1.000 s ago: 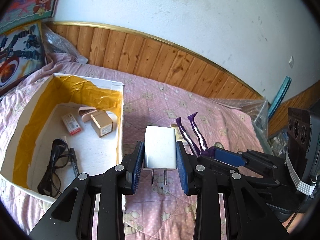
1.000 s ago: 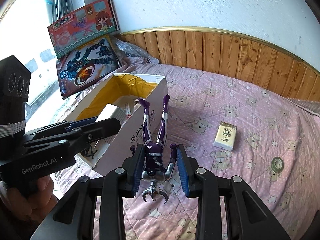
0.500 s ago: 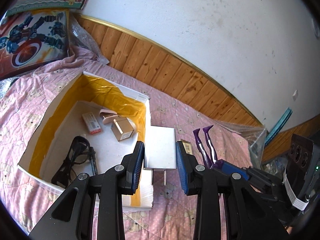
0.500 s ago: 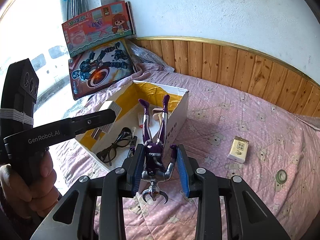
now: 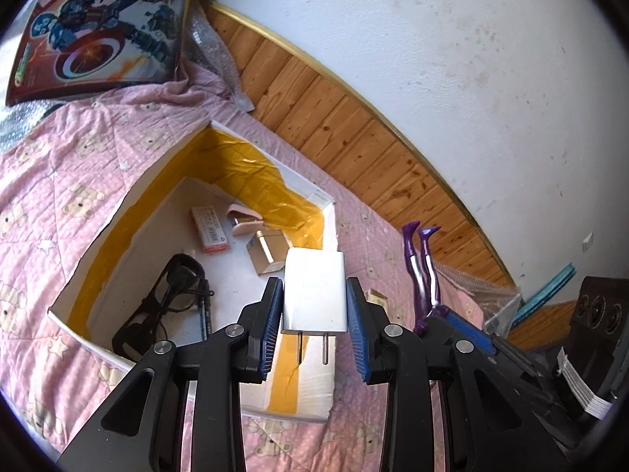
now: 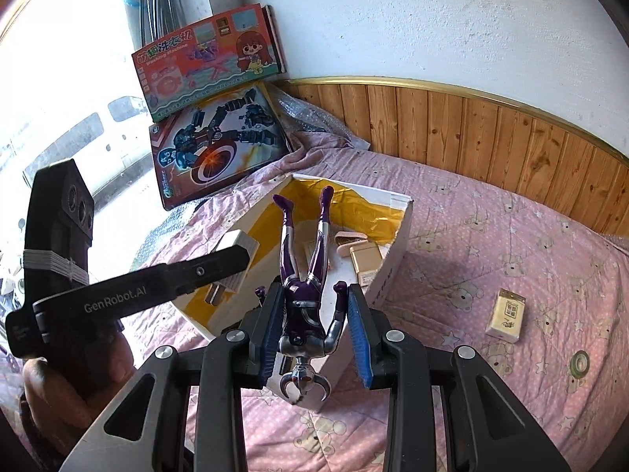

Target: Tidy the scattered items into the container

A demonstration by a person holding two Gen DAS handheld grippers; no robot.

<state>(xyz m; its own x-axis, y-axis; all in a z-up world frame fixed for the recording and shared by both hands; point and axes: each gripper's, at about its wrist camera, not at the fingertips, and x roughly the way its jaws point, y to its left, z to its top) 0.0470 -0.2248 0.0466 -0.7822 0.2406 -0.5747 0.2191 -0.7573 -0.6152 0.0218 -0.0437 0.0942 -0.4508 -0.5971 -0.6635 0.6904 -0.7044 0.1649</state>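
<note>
My left gripper (image 5: 314, 314) is shut on a white plug charger (image 5: 314, 291), prongs toward me, held above the near right corner of the open white box with yellow lining (image 5: 129, 196). My right gripper (image 6: 312, 314) is shut on a purple and silver toy figure (image 6: 304, 271), head down, legs pointing away, above the box's (image 6: 397, 244) near edge. The figure's legs (image 5: 422, 267) also show in the left wrist view. In the right wrist view the left gripper (image 6: 232, 259) holds the charger (image 6: 236, 251) over the box.
Inside the box lie black glasses (image 5: 165, 299), a small red-and-white pack (image 5: 210, 230), a pink case (image 5: 245, 220) and a tan box (image 5: 269, 249). On the pink quilt lie a cream packet (image 6: 507, 314) and a tape roll (image 6: 578, 362). Toy cartons (image 6: 220, 137) lean on the wall.
Both grippers have moved toward and over the box with their items still held. The box now sits closer and lower in both views.
</note>
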